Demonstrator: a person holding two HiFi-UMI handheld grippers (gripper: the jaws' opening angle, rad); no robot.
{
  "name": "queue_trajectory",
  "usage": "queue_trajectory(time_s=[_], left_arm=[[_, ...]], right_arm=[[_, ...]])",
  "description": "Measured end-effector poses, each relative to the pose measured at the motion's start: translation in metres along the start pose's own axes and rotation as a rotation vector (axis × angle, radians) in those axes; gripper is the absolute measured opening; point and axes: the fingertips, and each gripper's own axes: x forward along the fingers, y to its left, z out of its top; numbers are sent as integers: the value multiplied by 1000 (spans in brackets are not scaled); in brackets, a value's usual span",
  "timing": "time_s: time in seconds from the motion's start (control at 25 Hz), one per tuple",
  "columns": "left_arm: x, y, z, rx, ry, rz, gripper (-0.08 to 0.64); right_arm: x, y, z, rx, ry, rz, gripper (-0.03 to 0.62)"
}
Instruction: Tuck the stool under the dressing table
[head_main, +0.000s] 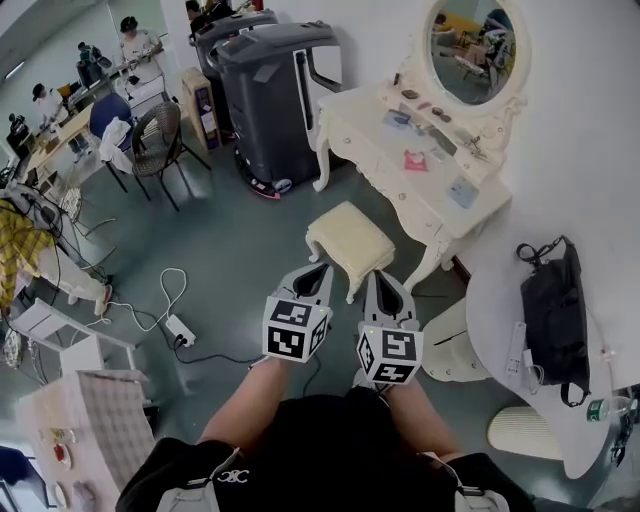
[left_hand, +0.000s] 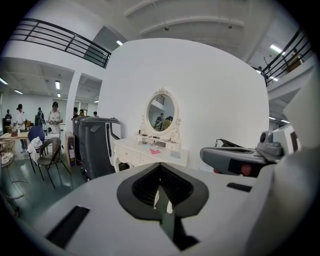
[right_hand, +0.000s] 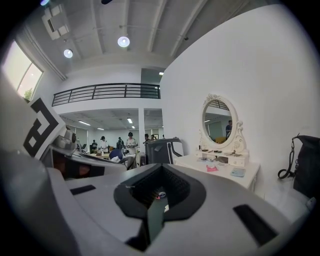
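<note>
Stool (head_main: 349, 243), cream cushioned top on white legs, stands on the grey-green floor (head_main: 230, 250) just in front of the dressing table (head_main: 365, 125). It is fully out in the open, not under it, and its far right corner is near the table's front leg. Dressing table is white, set against the far right wall, w/ an oval mirror (head_main: 470, 50) on top and small bits on its surface, incl. a pink item (head_main: 415, 160). L gripper (head_main: 322, 268) and R gripper (head_main: 378, 280) are side by side on the near side of the stool, both pointing toward it, tips right by its near edge; can't tell if either touches it. L gripper view: jaws pressed together, nothing pinched, looking toward table & mirror. R gripper view: jaws likewise together, empty. Left of the dressing table stands a dark grey bulky unit (head_main: 275, 95). Far left are a chair (head_main: 158, 140) and people at desks. Near left on the floor lies a white power strip (head_main: 180, 328) w/ a cable. Right of the stool is a round white table (head_main: 490, 290) w/ a black bag (head_main: 555, 310) on it.
</note>
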Motion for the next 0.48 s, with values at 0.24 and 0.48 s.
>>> queue_trajectory(time_s=[0.24,0.48], left_arm=[[72,-44,16,23,47,-10,3],[124,-83,29,-3,51,-1,3]], right_arm=[[16,-79,11,36,-12,-21,9],[23,-149,8,52,15,-14,9]])
